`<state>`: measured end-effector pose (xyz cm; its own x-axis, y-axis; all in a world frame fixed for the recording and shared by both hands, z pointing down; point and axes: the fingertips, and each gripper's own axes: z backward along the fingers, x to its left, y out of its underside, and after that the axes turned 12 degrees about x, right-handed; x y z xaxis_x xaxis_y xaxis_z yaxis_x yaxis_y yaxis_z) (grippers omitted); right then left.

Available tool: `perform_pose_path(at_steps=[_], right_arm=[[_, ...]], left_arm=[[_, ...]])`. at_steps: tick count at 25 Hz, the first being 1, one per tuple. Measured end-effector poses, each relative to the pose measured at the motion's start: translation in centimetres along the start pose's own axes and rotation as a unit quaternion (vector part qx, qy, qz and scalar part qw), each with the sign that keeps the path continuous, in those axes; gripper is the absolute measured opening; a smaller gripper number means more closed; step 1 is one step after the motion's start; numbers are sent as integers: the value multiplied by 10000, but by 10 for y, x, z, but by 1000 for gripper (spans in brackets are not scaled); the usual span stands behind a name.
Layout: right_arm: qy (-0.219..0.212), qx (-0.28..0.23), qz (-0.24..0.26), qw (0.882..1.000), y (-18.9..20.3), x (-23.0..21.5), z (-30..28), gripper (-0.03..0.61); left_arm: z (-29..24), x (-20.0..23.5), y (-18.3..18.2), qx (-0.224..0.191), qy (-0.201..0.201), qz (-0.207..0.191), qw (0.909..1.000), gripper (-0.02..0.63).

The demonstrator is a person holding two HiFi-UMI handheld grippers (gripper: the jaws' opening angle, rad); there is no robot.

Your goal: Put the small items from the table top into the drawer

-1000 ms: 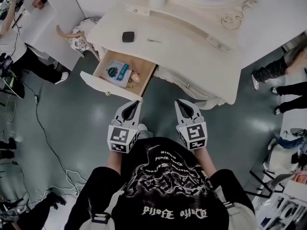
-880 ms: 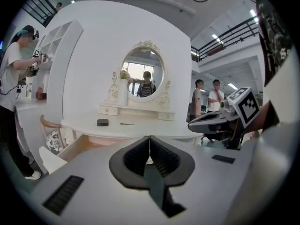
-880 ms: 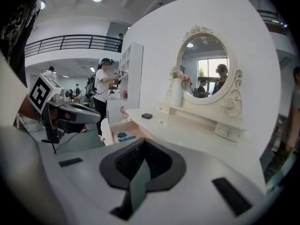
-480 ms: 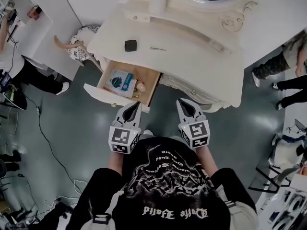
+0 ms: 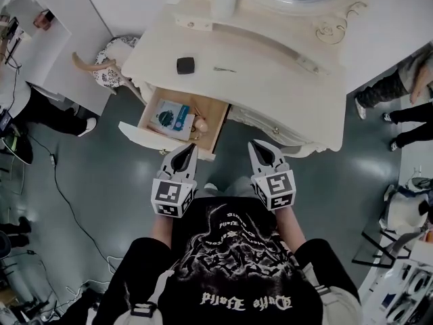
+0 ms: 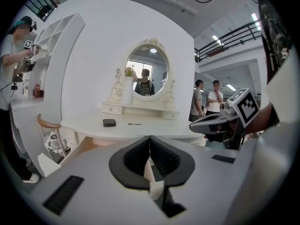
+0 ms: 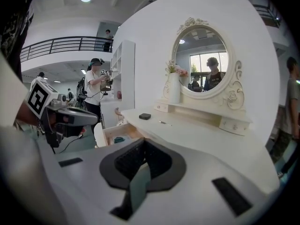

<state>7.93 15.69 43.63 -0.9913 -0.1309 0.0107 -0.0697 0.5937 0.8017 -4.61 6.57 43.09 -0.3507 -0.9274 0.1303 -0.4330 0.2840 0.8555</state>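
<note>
Ahead of your left gripper [image 5: 188, 149]: open drawer [image 5: 210, 119] | beyond it, table top [image 5: 270, 87]: black box [image 5: 185, 65], thin item [image 5: 224, 69] (maybe hairpin) | left and right gripper [image 5: 260, 149]: jaws together, empty.

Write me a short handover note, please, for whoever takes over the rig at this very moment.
Left gripper: jaws together, nothing in them, held low in front of the drawer, short of it.
Right gripper: jaws together, empty, beside the left one.
Drawer: open; a teal-and-white packet and a small pinkish item lie inside.
Table top: a small black box and, to its right in the head view, a thin dark item.
Done: drawer open, two items in it.
Left: move the small black box and the thin dark item into the drawer.
</note>
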Motion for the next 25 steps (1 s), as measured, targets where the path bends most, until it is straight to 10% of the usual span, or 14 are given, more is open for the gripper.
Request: perform_pose_path(at_steps=[25], right_arm=[[-713, 10, 89, 9974, -45, -25, -63, 11]], left_arm=[[-24, 45, -15, -20, -528, 553, 9971, 15]])
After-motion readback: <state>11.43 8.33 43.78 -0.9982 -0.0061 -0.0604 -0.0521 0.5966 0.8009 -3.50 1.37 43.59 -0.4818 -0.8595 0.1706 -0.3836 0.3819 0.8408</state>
